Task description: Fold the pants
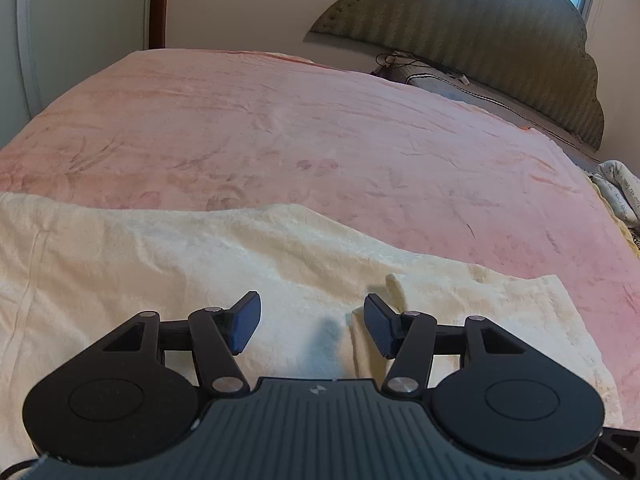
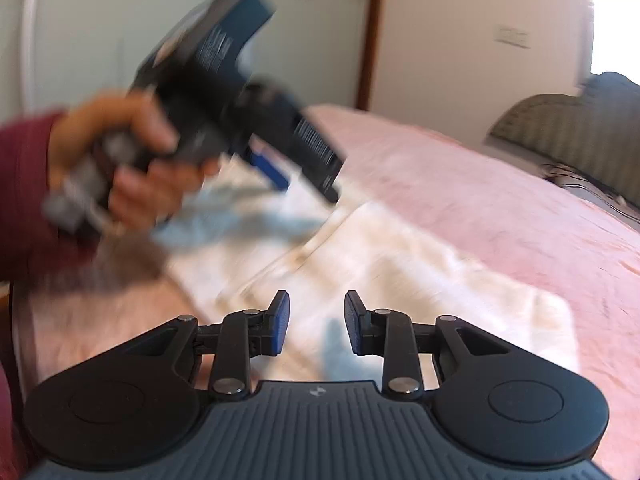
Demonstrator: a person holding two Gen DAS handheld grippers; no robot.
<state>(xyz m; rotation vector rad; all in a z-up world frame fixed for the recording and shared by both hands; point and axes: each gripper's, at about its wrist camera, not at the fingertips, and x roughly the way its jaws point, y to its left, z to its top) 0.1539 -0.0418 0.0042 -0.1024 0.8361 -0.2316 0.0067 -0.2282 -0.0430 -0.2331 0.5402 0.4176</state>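
pink bed, cream pants, left tongs agape

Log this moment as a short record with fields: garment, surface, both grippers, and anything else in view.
garment: cream pants lying flat on the bed
surface: pink blanket covering the bed
left gripper: open, fingers above the pants, nothing between them
right gripper: open, over the pants, holding nothing
left hand: grips the left gripper's handle; view blurred
background: green headboard, cables beside it
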